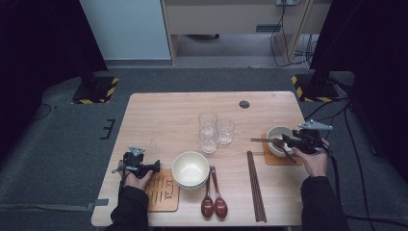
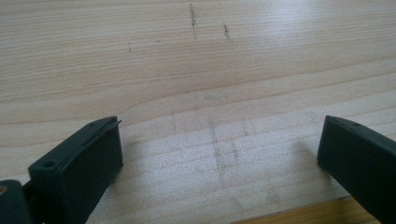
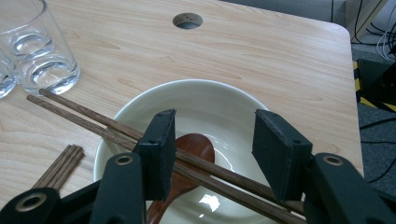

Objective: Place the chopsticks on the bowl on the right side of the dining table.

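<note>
Chopsticks (image 3: 116, 128) lie across the white bowl (image 3: 233, 100) on the right coaster (image 1: 269, 159), over a brown spoon (image 3: 194, 149) inside it. The right gripper (image 3: 212, 140) straddles them, jaws parted and not pressing. Probably best to draw it straight back so no pad drags the pair off the rim. The left gripper (image 2: 219, 149) rests wide open over bare table (image 2: 187, 70).

Right gripper (image 3: 212, 154) view: near end of the chopsticks (image 3: 140, 140) across the bowl (image 3: 205, 98) hidden behind the jaws – handle of the spoon (image 3: 191, 149) cut off at 6 o'clock. Glass (image 3: 35, 51) clipped at 12, a second one at 9. High view: bowl's contents too small to tell – both forearms cut at 6.
</note>
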The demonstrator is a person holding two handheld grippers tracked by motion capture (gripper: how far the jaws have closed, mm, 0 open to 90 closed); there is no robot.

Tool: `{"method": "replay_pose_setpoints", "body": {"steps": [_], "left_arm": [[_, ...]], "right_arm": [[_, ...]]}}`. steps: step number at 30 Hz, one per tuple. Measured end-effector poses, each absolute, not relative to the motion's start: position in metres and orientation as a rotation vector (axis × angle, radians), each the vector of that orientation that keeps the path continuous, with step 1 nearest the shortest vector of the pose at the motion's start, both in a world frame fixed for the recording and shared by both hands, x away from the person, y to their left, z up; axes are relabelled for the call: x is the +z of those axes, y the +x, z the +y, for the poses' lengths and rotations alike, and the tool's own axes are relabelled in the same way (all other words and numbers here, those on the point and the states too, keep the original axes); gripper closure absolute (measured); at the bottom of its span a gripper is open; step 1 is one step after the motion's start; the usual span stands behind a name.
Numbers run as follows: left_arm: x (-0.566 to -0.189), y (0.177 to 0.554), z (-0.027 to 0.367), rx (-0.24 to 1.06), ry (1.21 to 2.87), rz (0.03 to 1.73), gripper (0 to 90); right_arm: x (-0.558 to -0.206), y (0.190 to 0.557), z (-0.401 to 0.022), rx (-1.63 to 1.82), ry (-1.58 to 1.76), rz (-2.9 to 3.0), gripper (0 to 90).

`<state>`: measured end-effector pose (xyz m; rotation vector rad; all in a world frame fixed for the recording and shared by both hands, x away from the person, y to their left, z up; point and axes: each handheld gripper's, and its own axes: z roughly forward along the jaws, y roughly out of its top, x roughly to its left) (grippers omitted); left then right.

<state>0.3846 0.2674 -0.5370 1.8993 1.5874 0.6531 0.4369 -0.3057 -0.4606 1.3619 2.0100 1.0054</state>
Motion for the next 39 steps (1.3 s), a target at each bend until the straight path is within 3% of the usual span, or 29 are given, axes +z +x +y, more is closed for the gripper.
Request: {"method": "replay_pose_setpoints", "body": {"steps": [28,39], "left_arm": [[-0.537,0.385,0.267,0.653,1.9,1.587,0.0],[-0.537,0.385,0.267,0.653,1.899,1.587,0.0]], "right_arm": [[-0.465,0.44,-0.301,0.983,1.345,2.031,47.8],[-0.455,0.424,-0.313,1.019,1.364,2.002,49.1]]}}
